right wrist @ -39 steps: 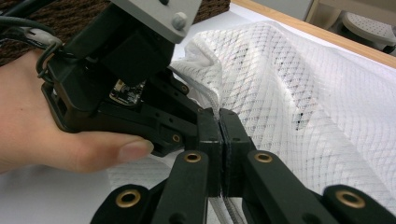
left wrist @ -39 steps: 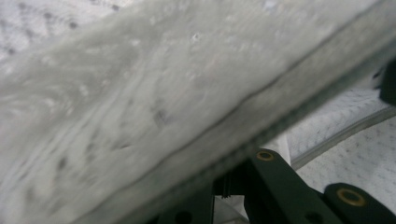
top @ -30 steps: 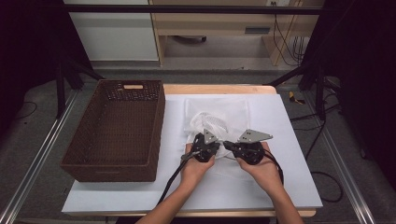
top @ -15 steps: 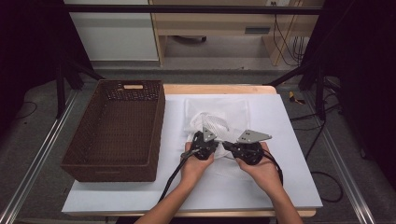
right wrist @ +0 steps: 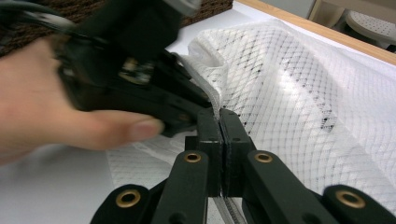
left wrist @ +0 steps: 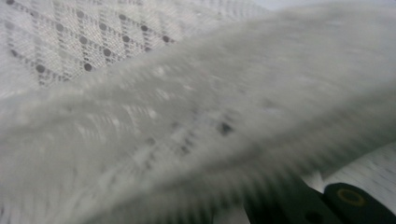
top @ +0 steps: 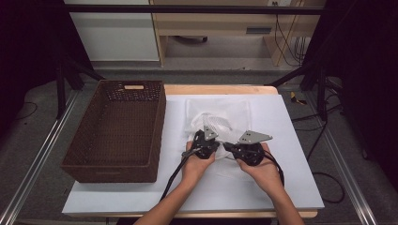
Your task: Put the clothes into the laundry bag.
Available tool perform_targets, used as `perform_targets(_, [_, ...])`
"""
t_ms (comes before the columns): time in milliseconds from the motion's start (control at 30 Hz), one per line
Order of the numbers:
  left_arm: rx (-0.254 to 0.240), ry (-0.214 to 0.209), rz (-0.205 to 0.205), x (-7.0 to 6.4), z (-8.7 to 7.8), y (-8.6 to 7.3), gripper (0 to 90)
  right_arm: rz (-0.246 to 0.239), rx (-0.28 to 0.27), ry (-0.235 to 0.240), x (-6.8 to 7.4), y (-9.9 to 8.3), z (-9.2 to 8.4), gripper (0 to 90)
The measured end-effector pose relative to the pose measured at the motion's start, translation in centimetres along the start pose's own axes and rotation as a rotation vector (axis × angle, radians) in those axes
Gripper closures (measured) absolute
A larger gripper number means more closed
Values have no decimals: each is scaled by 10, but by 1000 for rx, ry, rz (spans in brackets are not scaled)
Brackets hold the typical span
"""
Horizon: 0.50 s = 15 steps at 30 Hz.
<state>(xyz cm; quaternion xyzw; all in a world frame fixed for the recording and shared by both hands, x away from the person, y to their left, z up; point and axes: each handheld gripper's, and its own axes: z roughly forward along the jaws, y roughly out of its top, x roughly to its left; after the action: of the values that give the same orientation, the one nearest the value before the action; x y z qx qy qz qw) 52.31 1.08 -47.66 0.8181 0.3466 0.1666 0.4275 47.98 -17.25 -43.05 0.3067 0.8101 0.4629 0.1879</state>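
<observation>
A white mesh bag (top: pixel 219 120) lies crumpled on the white table cover (top: pixel 286 183), right of the basket. My two grippers meet at its near edge. The right gripper (right wrist: pixel 220 116) is shut on the bag's zippered hem, its pads pressed together with the hem between them. From the left, the left gripper (right wrist: pixel 205 105) pinches the same hem just beside it, held by a person's hand (right wrist: pixel 42 116). In the left gripper view, blurred mesh (left wrist: pixel 187 116) drapes across close to the lens and hides most of the jaws. From above, the left gripper (top: pixel 218 144) and right gripper (top: pixel 227 146) sit tip to tip.
A dark brown wicker basket (top: pixel 112 169) stands on the left of the table, its right wall close to the left hand. Black cables trail from both grippers toward the table's near edge. Metal rails run along both table sides.
</observation>
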Motion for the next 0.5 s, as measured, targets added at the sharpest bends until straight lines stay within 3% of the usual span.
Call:
perform_targets(167, [3,-7,9,-1,-31,-6,900,-4,4,2,0,0,1,892])
perform_targets(300, [31,31,10,6,-54,-14,900,-3,4,1,0,0,1,892])
perform_targets(500, [103,72,-8,19,-66,-30,900,-1,0,3,0,0,0,892])
